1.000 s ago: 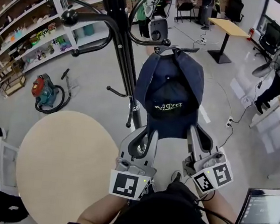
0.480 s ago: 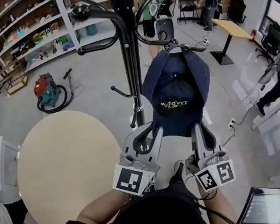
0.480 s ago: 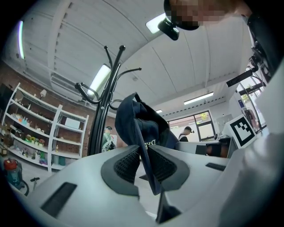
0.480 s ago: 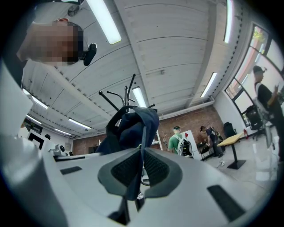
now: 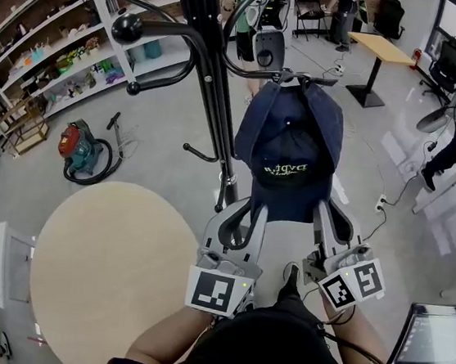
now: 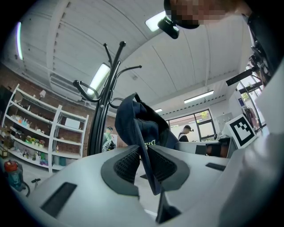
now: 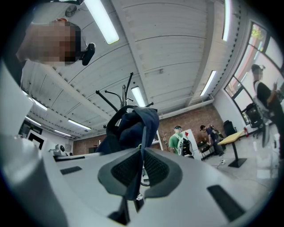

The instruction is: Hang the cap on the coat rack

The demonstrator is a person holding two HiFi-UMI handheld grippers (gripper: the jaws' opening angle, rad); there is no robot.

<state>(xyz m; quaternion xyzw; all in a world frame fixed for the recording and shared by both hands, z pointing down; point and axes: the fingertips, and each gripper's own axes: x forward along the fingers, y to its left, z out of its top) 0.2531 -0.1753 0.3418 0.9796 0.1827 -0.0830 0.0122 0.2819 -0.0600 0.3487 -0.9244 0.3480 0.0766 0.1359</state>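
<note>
Both grippers are nearly closed, and each pinches a thin edge of the cap (image 5: 288,151). The head view shows only that the left gripper (image 5: 247,211) and right gripper (image 5: 323,209) reach the cap's lower edge from below, one at each corner; the bite itself is hidden there.

The left gripper view shows it. The left gripper (image 6: 142,155) has dark fabric wedged edge-on between its two ribbed pads, and the rest of the cap (image 6: 133,122) bunches up just beyond the tips. The right gripper view shows the same for the right gripper (image 7: 141,166), where a narrow fold of the cap (image 7: 128,128) is clamped between the pads, with a small metal bit hanging below them.

Only the head view shows how the cap sits on the rack (image 5: 212,76). Its crown meets a curved arm (image 5: 286,79) ahead of both grippers, with the pole ahead and left of the left one. Whether the cap rests on that arm cannot be told. In the gripper views the rack (image 6: 104,102) rises behind the cap, left of it from the left gripper and directly behind it from the right (image 7: 126,95).

A round table (image 5: 109,278) lies left of the left gripper and a vacuum (image 5: 83,151) beyond it, both seen from the head alone.
</note>
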